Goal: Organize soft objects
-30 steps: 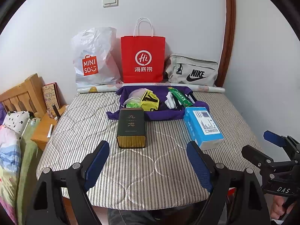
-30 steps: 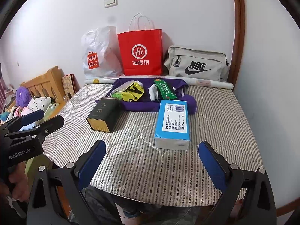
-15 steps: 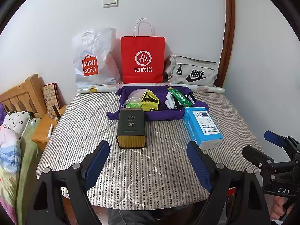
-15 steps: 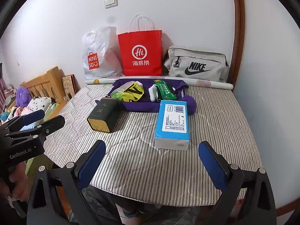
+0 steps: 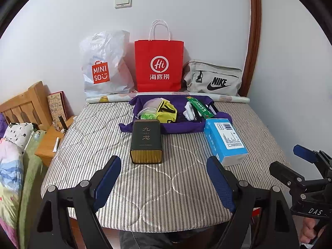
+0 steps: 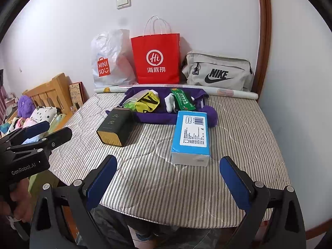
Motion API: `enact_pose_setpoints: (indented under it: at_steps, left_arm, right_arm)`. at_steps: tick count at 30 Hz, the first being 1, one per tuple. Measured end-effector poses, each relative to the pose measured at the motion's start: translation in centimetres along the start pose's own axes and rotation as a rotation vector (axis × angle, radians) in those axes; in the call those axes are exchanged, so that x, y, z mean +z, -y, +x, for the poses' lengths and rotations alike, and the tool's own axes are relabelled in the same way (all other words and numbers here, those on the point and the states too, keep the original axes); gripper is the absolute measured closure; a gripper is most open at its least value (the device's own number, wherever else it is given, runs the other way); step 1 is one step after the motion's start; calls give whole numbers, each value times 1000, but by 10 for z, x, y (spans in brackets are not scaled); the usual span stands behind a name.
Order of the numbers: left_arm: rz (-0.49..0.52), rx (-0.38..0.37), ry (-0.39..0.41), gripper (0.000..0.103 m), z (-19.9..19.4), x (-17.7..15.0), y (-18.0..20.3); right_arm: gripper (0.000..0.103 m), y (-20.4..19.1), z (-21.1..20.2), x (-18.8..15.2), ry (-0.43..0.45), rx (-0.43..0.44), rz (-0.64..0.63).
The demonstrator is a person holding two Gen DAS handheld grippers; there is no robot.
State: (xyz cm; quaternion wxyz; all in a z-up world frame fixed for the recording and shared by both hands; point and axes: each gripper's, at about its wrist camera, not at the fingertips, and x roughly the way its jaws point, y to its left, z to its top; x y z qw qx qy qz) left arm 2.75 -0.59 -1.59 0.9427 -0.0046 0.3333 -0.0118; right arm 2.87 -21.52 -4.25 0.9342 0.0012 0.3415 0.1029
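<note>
Nothing has shifted since a second ago; left gripper [image 5: 164,176] and right gripper [image 6: 168,176] hover spread wide, empty, at the mattress [image 6: 238,128] near edge. Soft items, a yellow pouch [image 5: 167,112] and white socks [image 5: 189,112], sit piled on the purple cloth [image 5: 182,127] at the far end, seemingly gathered for sorting.

On the mattress [image 5: 157,188], a tin [image 5: 146,138] lay left of a tissue pack [image 5: 225,139]. Behind both sat a cloth [image 5: 182,125] holding a drawstring pouch [image 5: 150,108], a folded garment [image 5: 167,112], socks [image 5: 189,112] and a packet [image 5: 200,108]. Against the wall stood a plastic bag [image 5: 105,62], paper bag [image 5: 158,62] and waist bag [image 5: 213,78], left to right.
</note>
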Motion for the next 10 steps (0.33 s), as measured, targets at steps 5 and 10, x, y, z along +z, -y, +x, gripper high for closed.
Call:
enact_pose_setpoints:
  at_steps: [5, 10]
  left_arm:
    - [-2, 3, -2, 20, 0, 0, -1]
    - [-4, 17, -3, 20, 4, 0, -1]
  right_arm:
    - [5, 1, 0, 1, -2, 3, -4]
    - [5, 2, 3, 1, -4, 21, -2]
